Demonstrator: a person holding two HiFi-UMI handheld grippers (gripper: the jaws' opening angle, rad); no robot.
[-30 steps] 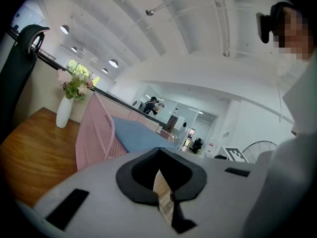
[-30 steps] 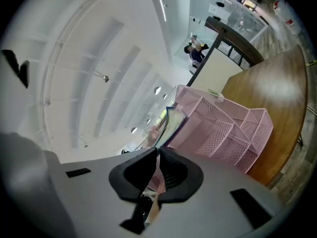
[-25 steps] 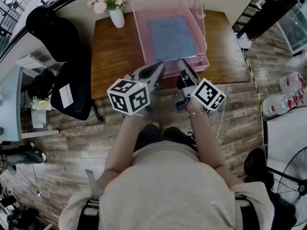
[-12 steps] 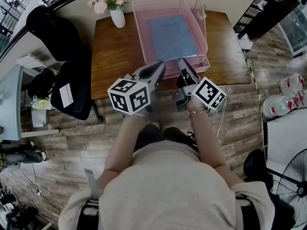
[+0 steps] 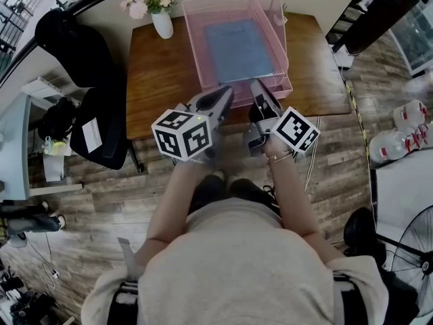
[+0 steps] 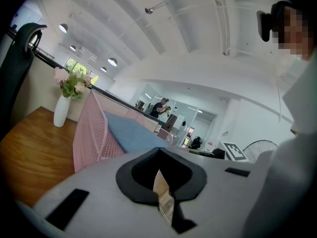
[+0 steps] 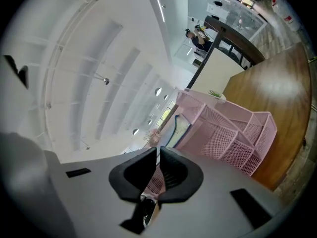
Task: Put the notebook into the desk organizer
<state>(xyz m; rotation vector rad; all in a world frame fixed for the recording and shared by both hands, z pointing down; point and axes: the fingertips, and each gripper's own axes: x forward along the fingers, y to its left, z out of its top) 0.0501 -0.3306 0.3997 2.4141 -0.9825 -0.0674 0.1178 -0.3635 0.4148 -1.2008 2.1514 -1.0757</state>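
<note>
A blue notebook [image 5: 240, 49] lies flat inside the pink mesh desk organizer [image 5: 201, 53] at the back of the wooden table [image 5: 162, 73]. My left gripper [image 5: 223, 95] hovers at the table's near edge just in front of the organizer, jaws shut with nothing between them. My right gripper [image 5: 257, 87] is beside it, also shut and empty, its tip close to the organizer's front wall. In the left gripper view, the notebook [image 6: 131, 133] shows behind the pink wall [image 6: 91, 133] beyond the closed jaws [image 6: 159, 150]. The right gripper view shows the organizer [image 7: 223, 133] past its closed jaws [image 7: 158, 150].
A white vase of pink flowers [image 5: 162, 22] stands at the table's back left corner. A black office chair [image 5: 101, 131] sits left of the table. Water bottles [image 5: 406, 134] and a fan [image 5: 406, 249] are on the floor to the right.
</note>
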